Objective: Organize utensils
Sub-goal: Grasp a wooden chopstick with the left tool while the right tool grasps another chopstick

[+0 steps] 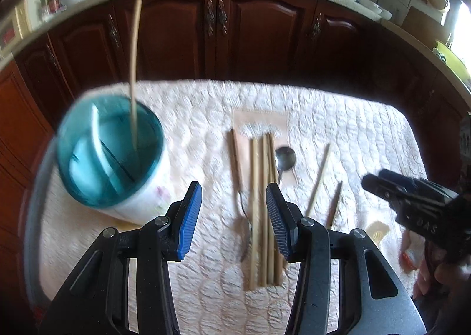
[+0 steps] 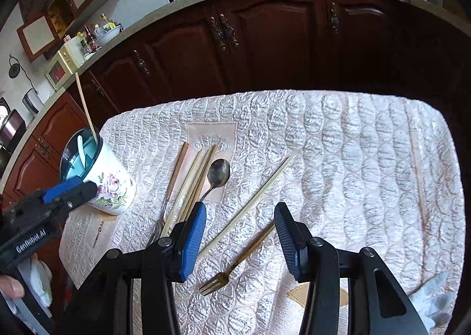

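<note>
Right wrist view: right tongs released, empty, directly over fork lying diagonally on quilted desk, tines toward camera; left tongs released above chopstick bundle, farther away.

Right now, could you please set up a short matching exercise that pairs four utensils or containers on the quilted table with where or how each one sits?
Things:
1. floral mug
2. spoon
3. gold fork
4. chopstick in the mug

Places:
A. lying between the right gripper's open fingers
B. standing up, leaning on the rim
C. at the table's left edge, blue inside
D. bowl up, just right of the chopstick bundle

Pairs: 1-C, 2-D, 3-A, 4-B
</note>
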{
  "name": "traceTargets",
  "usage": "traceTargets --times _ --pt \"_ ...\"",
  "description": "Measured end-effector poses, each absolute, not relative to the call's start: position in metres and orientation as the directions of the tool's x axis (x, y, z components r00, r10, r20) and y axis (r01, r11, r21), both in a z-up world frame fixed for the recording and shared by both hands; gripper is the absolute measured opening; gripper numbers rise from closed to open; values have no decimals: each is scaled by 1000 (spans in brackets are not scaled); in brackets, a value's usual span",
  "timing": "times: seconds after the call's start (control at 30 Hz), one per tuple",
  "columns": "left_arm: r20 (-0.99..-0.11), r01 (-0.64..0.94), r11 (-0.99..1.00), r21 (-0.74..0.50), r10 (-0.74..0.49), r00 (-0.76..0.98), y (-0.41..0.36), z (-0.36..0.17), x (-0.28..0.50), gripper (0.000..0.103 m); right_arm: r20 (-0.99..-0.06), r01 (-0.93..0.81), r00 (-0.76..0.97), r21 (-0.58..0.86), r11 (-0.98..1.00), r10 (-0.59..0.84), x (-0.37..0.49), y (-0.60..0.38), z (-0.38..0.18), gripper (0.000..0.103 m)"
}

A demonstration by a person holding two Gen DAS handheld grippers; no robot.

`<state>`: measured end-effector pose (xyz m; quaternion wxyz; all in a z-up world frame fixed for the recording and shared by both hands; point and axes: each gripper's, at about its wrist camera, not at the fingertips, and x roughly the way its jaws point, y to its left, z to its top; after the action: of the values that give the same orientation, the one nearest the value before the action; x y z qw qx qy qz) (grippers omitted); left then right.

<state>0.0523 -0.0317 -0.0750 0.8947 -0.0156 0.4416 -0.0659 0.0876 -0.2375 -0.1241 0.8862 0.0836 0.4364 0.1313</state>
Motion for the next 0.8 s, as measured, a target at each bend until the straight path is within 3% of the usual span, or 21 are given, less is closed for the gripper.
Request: traceTargets --times 0.33,0.8 --pt "-852 104 981 -166 -196 485 -41 -143 68 45 -758 -160 491 406 900 429 129 -234 -164 46" --pt "-878 26 981 -194 -185 441 -36 -174 103 45 -766 -189 327 521 833 553 199 -173 -212 19"
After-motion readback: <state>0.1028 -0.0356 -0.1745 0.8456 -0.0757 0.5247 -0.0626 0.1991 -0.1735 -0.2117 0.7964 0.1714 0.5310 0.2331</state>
